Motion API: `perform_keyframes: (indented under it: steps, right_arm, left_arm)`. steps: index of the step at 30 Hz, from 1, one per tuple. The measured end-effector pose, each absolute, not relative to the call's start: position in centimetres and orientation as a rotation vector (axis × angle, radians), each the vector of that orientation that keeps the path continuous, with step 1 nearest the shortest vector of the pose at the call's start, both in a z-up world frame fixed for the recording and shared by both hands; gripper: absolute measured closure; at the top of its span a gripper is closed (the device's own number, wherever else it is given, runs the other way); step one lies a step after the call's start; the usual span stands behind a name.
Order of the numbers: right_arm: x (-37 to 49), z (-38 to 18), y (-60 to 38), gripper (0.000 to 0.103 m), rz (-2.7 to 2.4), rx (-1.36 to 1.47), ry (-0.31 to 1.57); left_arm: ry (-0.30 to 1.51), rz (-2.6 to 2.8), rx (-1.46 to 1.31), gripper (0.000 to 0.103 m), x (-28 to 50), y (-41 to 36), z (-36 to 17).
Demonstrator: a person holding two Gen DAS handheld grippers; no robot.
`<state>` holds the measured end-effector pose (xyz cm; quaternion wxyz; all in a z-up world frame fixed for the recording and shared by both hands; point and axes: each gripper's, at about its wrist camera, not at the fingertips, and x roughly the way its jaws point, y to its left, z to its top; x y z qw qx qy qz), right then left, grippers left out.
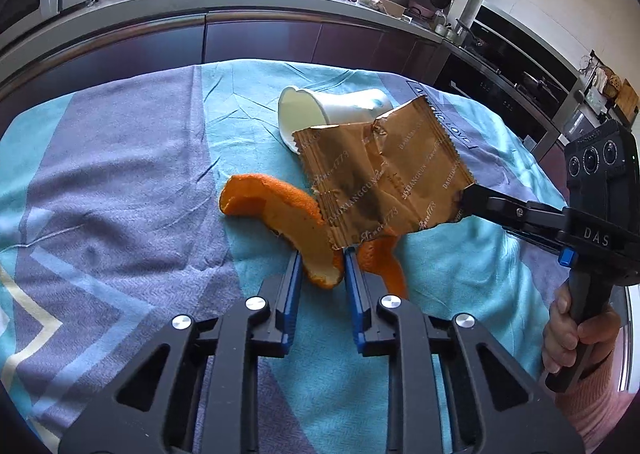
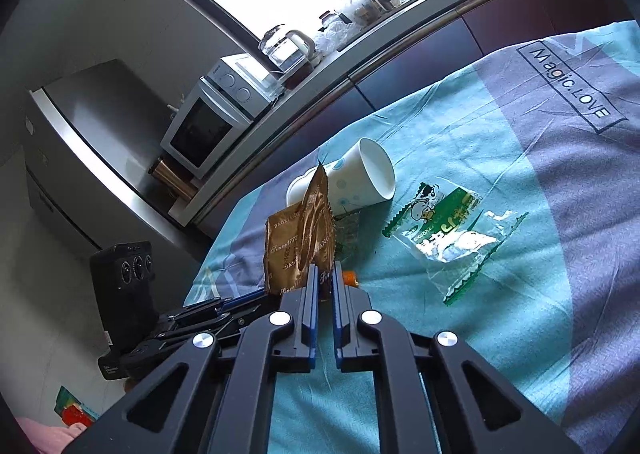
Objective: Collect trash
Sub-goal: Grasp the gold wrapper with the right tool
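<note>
Straddling one end of the orange peel (image 1: 280,209), left gripper (image 1: 322,266) has jaws narrowed around it; whether the pads actually press, can't tell. Peel's long axis curves from between the jaws up-left across the tablecloth (image 1: 120,173), other strip trailing right. Right gripper (image 1: 464,203), well right of it, is clamped on the corner of the brown wrapper (image 1: 380,181), lifted above the peel. Paper cup (image 1: 336,105) lies tipped beyond. Green wrapper (image 2: 444,230) sits flat right of the cup, nearer the right hand (image 1: 576,334).
</note>
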<state>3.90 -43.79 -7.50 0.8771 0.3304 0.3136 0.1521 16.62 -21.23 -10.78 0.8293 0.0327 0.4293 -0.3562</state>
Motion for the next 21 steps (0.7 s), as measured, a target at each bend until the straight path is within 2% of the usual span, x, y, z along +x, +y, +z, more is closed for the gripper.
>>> perform_keyframes:
  steps: [10, 21]
  right_arm:
    - [3.2, -6.9, -44.4, 0.099, 0.319, 0.705, 0.622]
    - [3.1, -6.1, -43.0, 0.100, 0.364, 0.702, 0.601]
  left_arm:
    - [0.886, -0.770, 0.052, 0.088, 15.8, -20.0, -10.0]
    - [0.808, -0.752, 0.041, 0.092, 13.0, -15.2, -7.4]
